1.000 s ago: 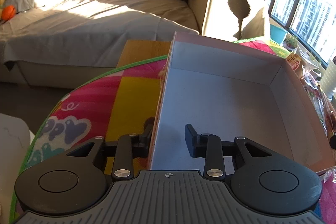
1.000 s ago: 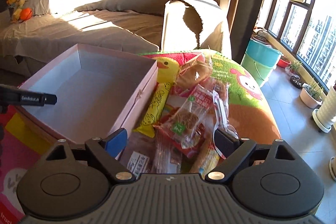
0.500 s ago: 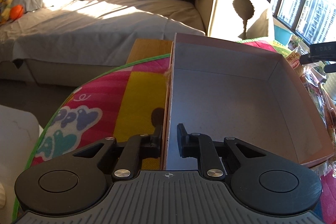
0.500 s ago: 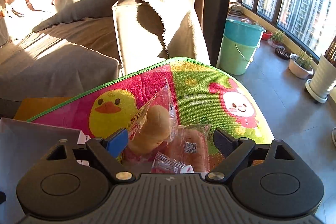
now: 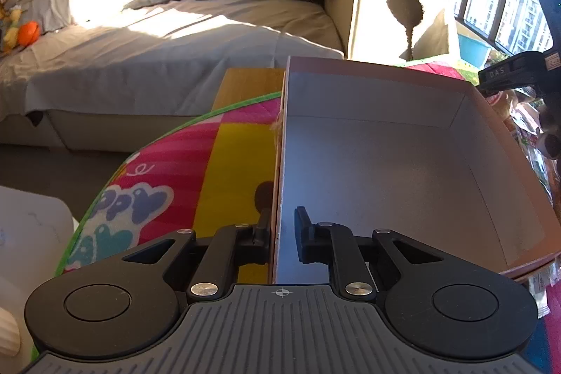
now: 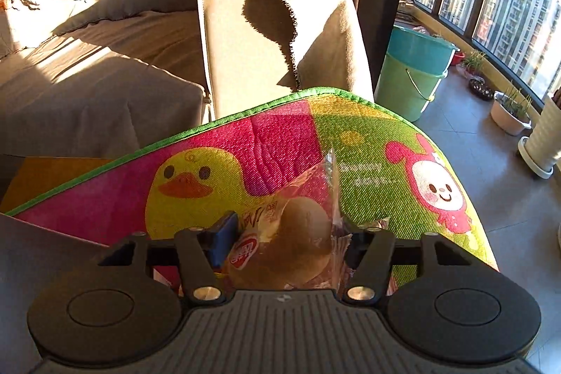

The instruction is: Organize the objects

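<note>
Now the wrapped bun (image 6: 298, 244) sits between the right tongs (image 6: 285, 233), which have closed onto its crinkly packet just above the play mat (image 6: 266, 142). The film is slippery, so it could slide free or the bun get squashed. The left tongs (image 5: 282, 230) straddle the near wall of the empty box (image 5: 403, 170), not quite pinched; a loose hold lets it shift.

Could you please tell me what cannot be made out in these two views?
- Left wrist view: the snack pile is cut off by the right edge and hidden behind the box wall.
- Right wrist view: the bun packet print is blurred, and its lower part is hidden by the right tongs.
- Left tongs: wall contact unclear.
</note>
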Action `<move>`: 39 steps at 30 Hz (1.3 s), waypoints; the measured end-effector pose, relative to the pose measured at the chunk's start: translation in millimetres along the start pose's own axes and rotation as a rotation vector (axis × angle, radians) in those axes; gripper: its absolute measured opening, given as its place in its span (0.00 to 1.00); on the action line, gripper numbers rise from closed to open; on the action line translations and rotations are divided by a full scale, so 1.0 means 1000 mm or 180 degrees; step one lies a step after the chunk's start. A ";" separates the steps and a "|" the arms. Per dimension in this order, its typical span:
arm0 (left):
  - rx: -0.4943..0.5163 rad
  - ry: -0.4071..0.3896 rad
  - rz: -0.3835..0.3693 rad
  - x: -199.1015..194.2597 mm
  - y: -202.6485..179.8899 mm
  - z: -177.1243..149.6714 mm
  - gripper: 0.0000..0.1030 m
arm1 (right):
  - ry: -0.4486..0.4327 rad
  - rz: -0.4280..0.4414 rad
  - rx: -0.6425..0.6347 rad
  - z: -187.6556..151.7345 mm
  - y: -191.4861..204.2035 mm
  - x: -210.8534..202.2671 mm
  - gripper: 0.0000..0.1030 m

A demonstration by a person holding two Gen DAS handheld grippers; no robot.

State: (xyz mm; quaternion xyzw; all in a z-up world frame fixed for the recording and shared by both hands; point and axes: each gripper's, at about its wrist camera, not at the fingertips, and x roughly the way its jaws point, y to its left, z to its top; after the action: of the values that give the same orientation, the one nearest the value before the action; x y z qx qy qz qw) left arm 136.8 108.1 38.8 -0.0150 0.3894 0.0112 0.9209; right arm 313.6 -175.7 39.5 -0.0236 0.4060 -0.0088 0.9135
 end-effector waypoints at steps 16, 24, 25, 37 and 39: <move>-0.0144 -0.0059 -0.0054 -0.001 0.004 -0.004 0.16 | -0.0181 0.0509 -0.0116 -0.050 -0.040 -0.133 0.32; -0.0210 -0.0066 -0.0098 -0.001 0.007 -0.005 0.16 | 0.0169 0.0988 0.0173 -0.130 -0.061 -0.182 0.31; -0.0208 -0.0063 -0.0097 0.000 0.007 -0.005 0.16 | 0.0249 0.1021 0.0211 -0.143 -0.062 -0.184 0.31; -0.0200 -0.0062 -0.0078 0.000 0.004 -0.005 0.16 | 0.0177 0.0161 -0.0087 -0.205 -0.057 -0.196 0.57; -0.0195 -0.0062 -0.0074 0.001 0.004 -0.005 0.16 | 0.0138 0.0150 -0.0138 -0.202 -0.054 -0.193 0.68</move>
State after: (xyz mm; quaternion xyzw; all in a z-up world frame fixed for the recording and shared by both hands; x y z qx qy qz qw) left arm 133.1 111.9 34.6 -0.0476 0.3798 0.0126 0.9238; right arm 34.3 -230.2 49.9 -0.0336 0.4261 0.0211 0.9038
